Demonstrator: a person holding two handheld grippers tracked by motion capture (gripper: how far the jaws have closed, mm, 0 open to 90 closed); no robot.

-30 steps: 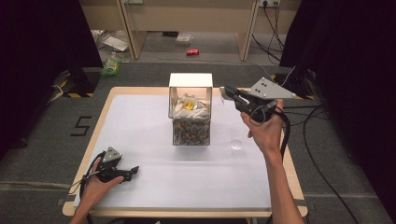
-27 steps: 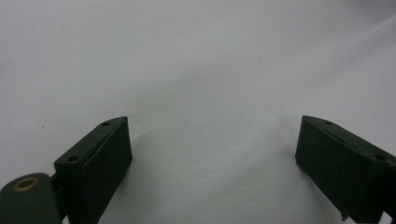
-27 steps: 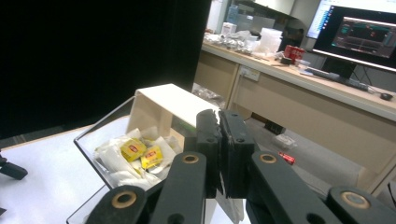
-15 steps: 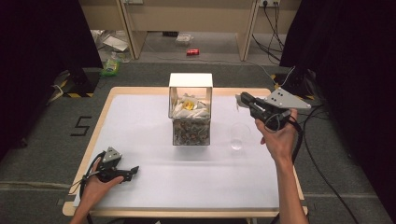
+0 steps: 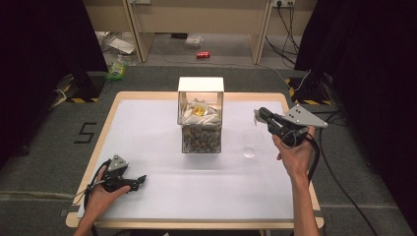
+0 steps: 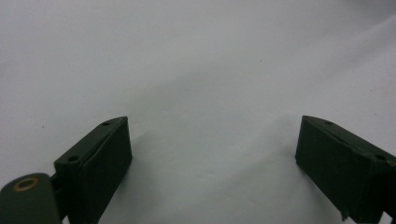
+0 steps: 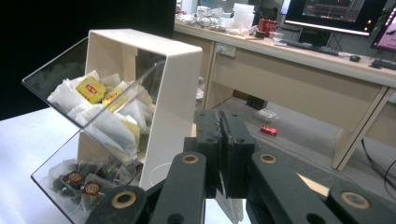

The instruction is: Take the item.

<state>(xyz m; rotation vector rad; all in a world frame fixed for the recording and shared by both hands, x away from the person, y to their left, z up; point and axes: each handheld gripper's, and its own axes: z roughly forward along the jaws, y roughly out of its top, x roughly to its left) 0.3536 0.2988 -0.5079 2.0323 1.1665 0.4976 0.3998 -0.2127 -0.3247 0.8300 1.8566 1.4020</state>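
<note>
My right tool [image 5: 260, 114] is pressed together on what looks like a sachet [image 7: 232, 205], beside the tea box [image 5: 200, 123] and above the clear glass [image 5: 249, 146]. I'd centre it over the rim before releasing. My left tool [image 5: 140, 179] rests spread on the surface [image 5: 147, 123].

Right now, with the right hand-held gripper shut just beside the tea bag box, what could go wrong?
1. The clear glass stands close below the right hand-held gripper and is hard to see, so a low or sideways move may tip it.
2. The shut jaws seem to pinch only an edge of a white tea bag. It could slip out or land on the table beside the glass.
3. A swing left might bump the tea bag box.
</note>
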